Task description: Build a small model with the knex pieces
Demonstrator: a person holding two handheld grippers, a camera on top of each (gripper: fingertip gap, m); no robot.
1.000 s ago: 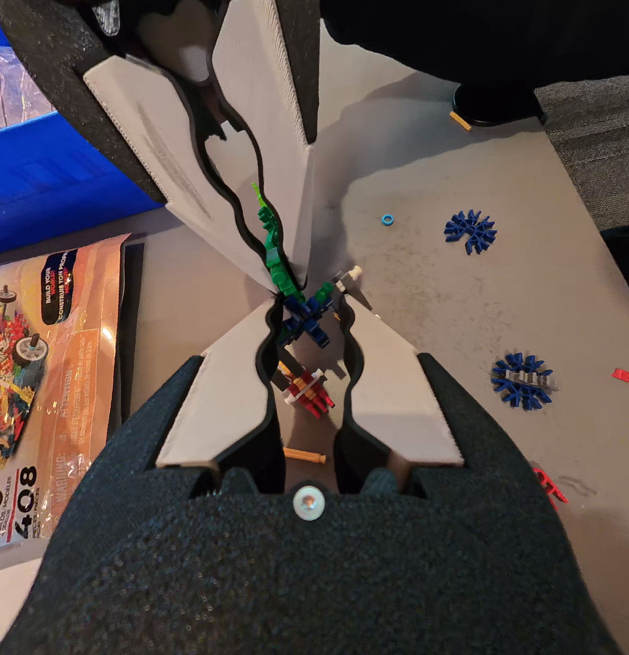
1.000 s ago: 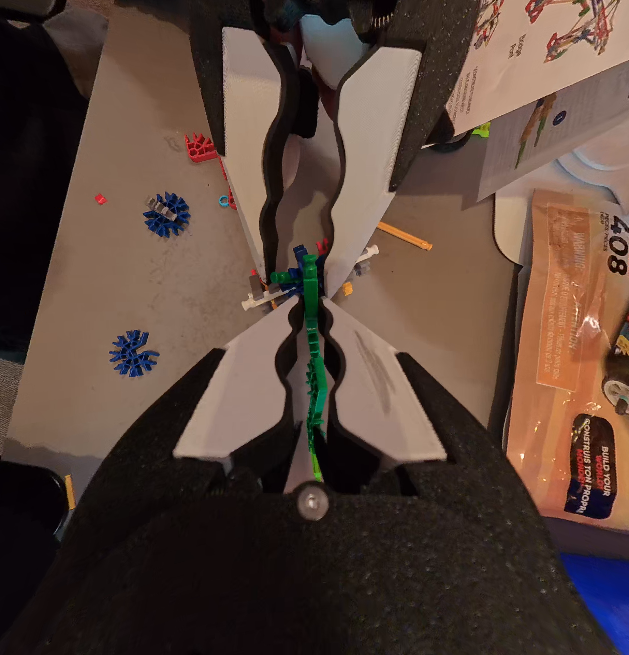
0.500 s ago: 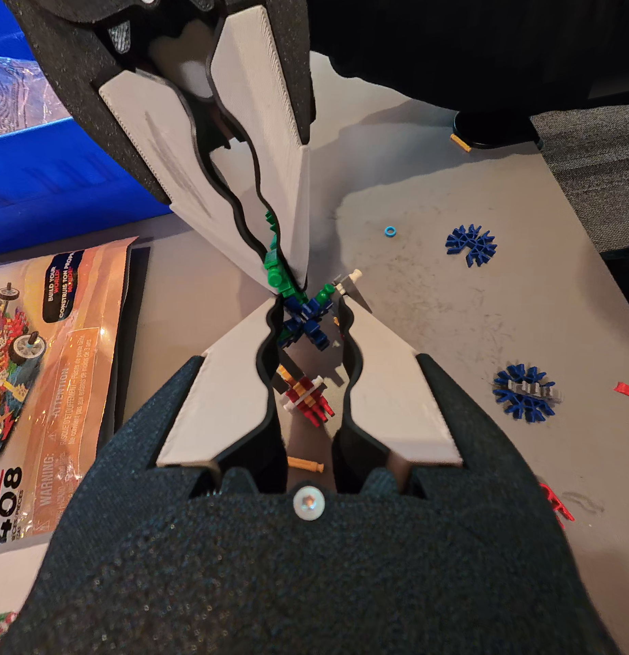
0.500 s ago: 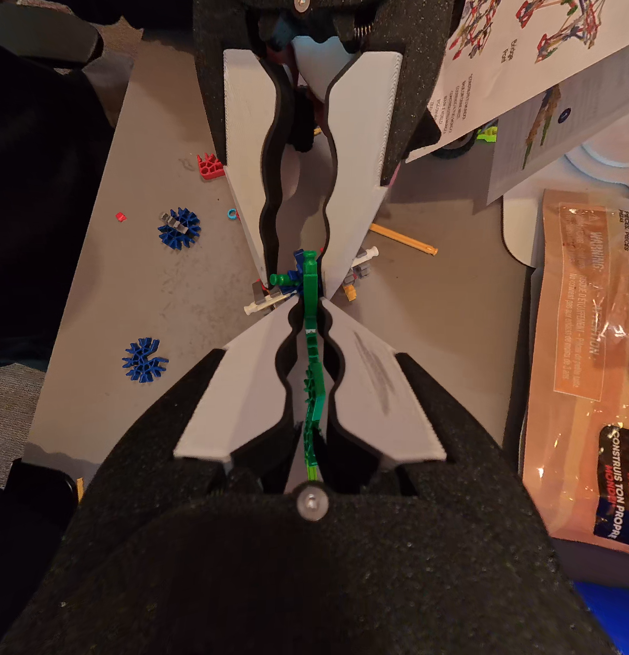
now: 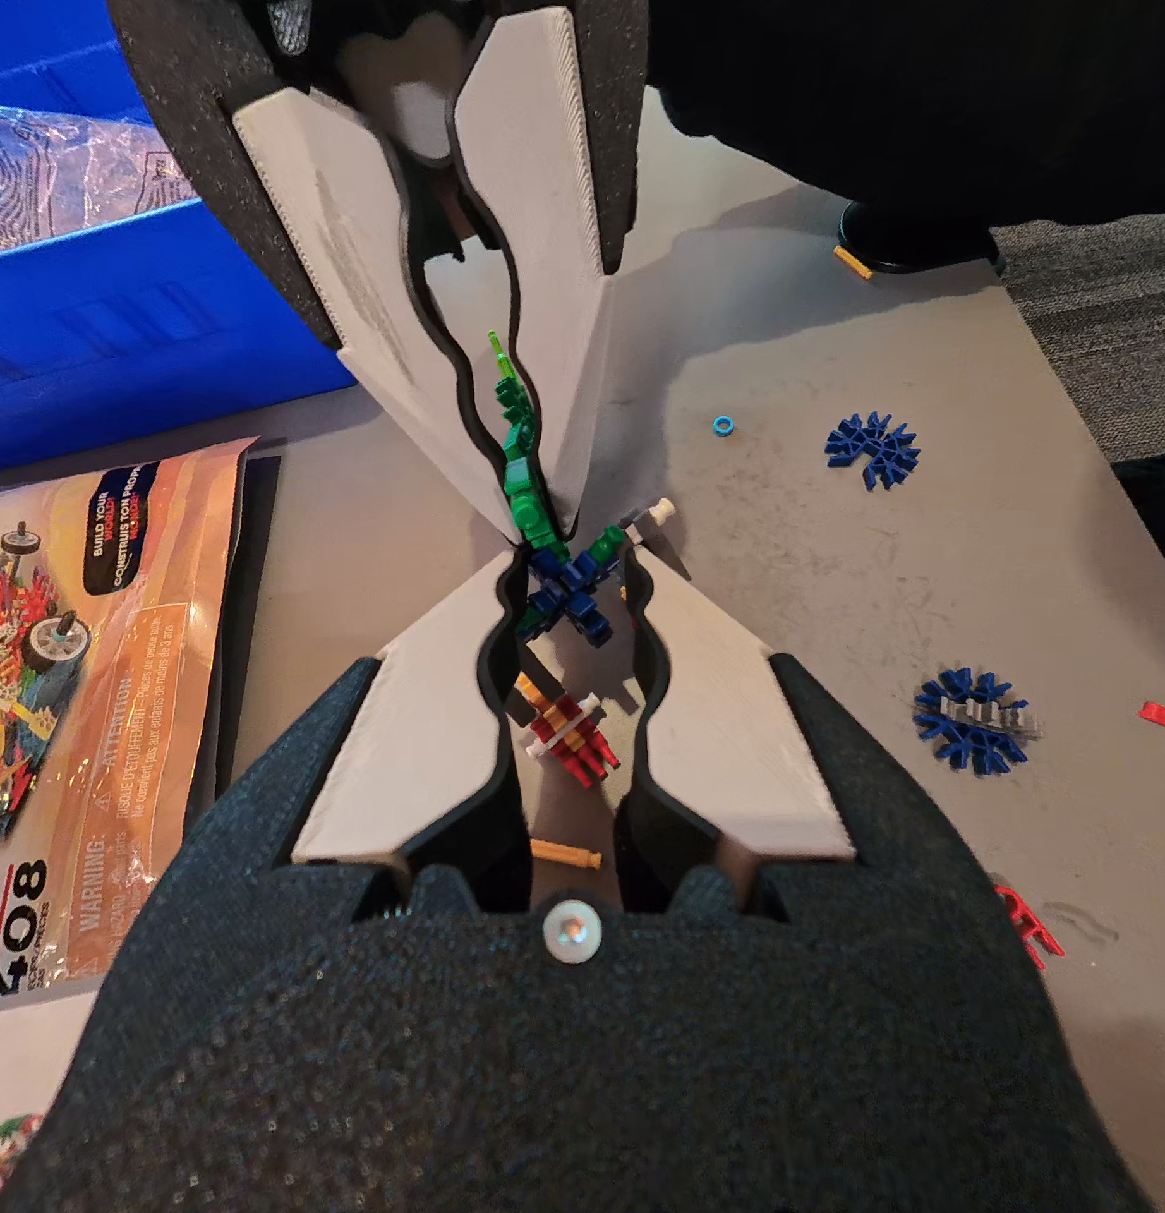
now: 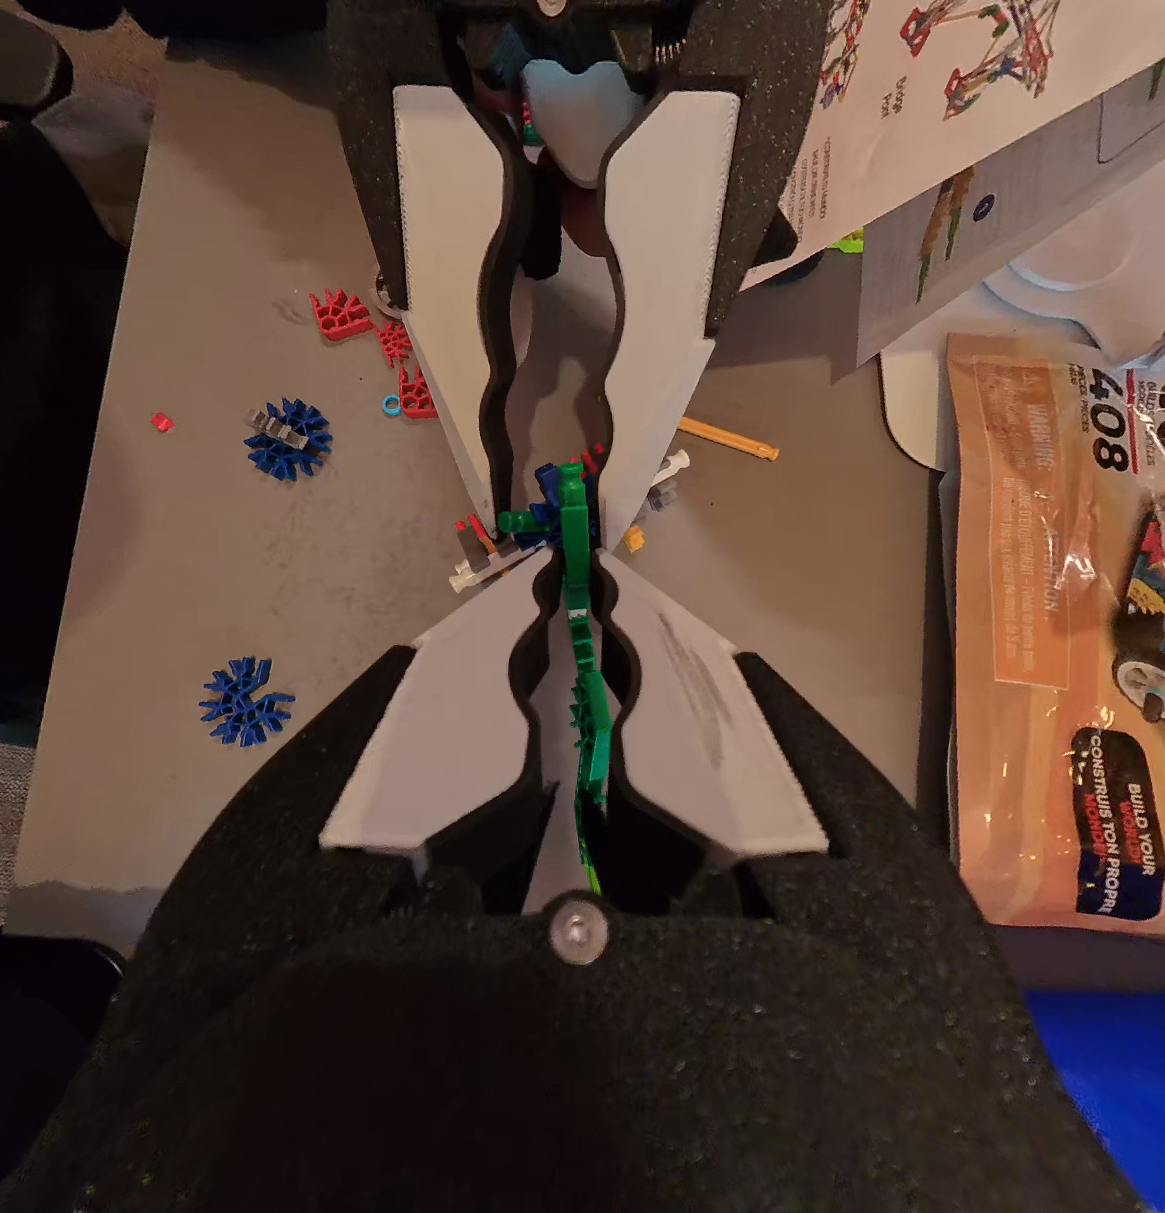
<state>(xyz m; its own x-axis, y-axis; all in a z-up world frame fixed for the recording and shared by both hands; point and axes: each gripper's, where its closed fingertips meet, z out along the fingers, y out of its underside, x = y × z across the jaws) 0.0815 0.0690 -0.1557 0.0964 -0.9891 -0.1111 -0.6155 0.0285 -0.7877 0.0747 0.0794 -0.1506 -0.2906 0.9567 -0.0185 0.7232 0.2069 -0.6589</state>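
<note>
My left gripper point(image 5: 573, 564) is closed on a blue snowflake connector point(image 5: 570, 594), held just above the grey table point(image 5: 829, 591). My right gripper point(image 6: 576, 558) is shut on a green rod with a green connector point(image 6: 573, 525) and meets the left gripper tip to tip. The green rod's end is at the blue connector point(image 6: 540, 512). A second short green rod point(image 6: 517, 523) sticks out sideways from the blue connector. The right gripper point(image 5: 544, 532) shows from above in the left wrist view, and the left gripper point(image 6: 553, 535) shows in the right wrist view.
Under the grippers lie a red-and-white parts cluster point(image 5: 570, 728) and an orange rod point(image 5: 563, 853). Two blue snowflake connectors point(image 5: 872, 449) point(image 5: 970, 719), a small blue ring point(image 5: 722, 425) and red pieces point(image 6: 340, 315) lie nearby. An orange parts bag point(image 5: 107, 656), a blue bin point(image 5: 107, 315) and instruction sheets point(image 6: 960, 98) are at the sides. Less than 4 cm separates the two grippers' tips.
Both grippers keep their hold on the joined pieces. The views have shifted slightly over the table, and the pair of grippers stays tip to tip.
</note>
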